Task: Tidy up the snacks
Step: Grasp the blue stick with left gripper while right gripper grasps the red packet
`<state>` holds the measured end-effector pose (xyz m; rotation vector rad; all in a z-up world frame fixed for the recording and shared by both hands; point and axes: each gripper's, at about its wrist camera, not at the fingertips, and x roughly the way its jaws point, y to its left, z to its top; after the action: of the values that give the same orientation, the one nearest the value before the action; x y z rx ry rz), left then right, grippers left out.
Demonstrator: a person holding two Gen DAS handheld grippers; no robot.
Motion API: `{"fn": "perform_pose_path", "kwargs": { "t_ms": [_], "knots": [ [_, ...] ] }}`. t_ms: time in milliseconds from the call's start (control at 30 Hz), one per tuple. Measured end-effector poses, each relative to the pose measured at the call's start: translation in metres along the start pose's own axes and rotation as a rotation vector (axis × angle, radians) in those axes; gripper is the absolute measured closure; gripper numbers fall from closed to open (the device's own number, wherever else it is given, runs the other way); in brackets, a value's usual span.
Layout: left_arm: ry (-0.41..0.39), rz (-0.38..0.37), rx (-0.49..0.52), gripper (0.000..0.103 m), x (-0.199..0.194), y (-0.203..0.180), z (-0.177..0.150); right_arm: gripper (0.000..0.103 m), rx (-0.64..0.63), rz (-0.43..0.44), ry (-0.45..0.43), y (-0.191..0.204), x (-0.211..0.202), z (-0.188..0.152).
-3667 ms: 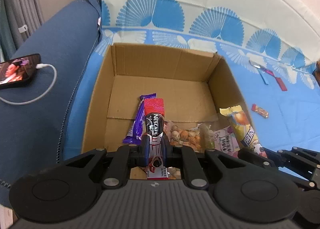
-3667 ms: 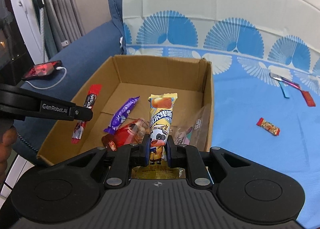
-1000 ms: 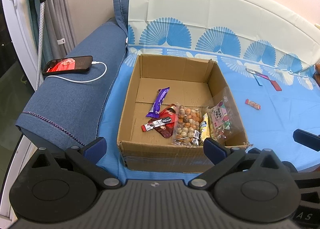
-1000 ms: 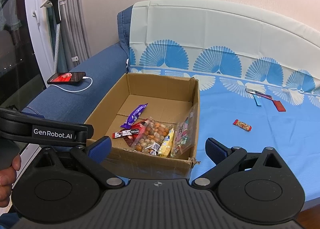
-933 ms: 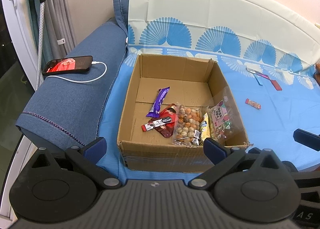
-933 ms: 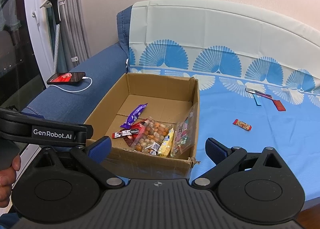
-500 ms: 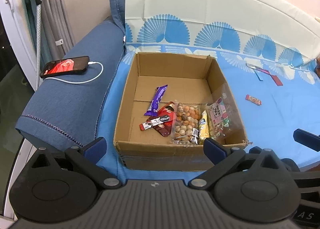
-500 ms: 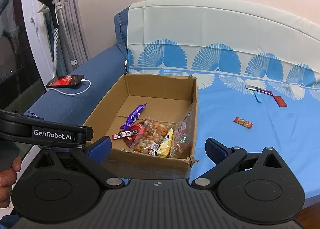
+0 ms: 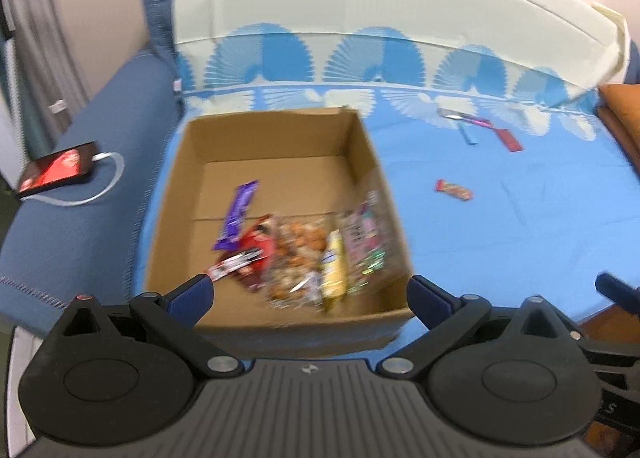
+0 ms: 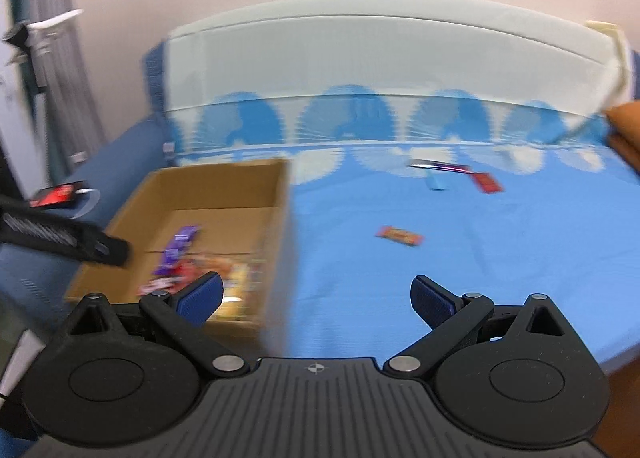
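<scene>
1. While both pictures look smeary, I can see my left gripper (image 9: pixel 310 292) is spread wide with nothing in it, and my right gripper (image 10: pixel 316 296) is spread wide and empty too.
2. The brown cardboard box (image 9: pixel 276 129) sits on the blue sheet with fan shapes (image 9: pixel 500 234). Inside it, near the front, lie a long purple bar (image 9: pixel 236 215), a red packet (image 9: pixel 258 248), a clear bag of round brown snacks (image 9: pixel 298 254), a yellow packet (image 9: pixel 334 270) and a clear bag with pink print (image 9: pixel 362 240).
3. Some snacks are not in the box yet. A small red and orange bar (image 10: pixel 399 235) lies alone on the sheet, well apart from the box. Farther back lie a flat red packet (image 10: pixel 486 181), a little blue stick (image 10: pixel 435 181) and a thin shiny pink wrapper (image 10: pixel 438 165), near each other.
4. I think I am between trips: nothing held, looking for the next snack.
5. Next, I think my right gripper should go to the small red and orange bar, since it is closest. It lies flat, so my fingers must come down on both long sides and squeeze gently.
</scene>
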<state>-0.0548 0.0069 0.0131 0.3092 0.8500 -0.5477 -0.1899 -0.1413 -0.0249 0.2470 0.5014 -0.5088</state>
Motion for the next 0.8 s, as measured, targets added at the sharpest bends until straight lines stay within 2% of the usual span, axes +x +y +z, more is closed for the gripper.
{"fn": "perform_pose_path", "kwargs": {
  "t_ms": [200,433,533,633,800],
  "knots": [
    [-0.004,-0.058,0.042,0.0,0.022,-0.051,0.046,0.003,0.101,-0.143,-0.019,-0.079,0.011,0.011],
    [-0.014,-0.134,0.103,0.0,0.08,-0.124,0.119,0.002,0.13,-0.235,-0.087,-0.156,0.051,0.047],
    [-0.002,-0.137,0.129,0.0,0.122,-0.158,0.152,0.002,0.132,-0.243,-0.107,-0.188,0.083,0.066],
    [0.018,-0.124,0.14,0.0,0.18,-0.192,0.186,0.001,0.129,-0.251,-0.101,-0.221,0.128,0.082],
    [0.111,-0.134,0.164,0.0,0.299,-0.243,0.227,0.001,0.119,-0.249,-0.045,-0.278,0.233,0.098]
  ]
}}
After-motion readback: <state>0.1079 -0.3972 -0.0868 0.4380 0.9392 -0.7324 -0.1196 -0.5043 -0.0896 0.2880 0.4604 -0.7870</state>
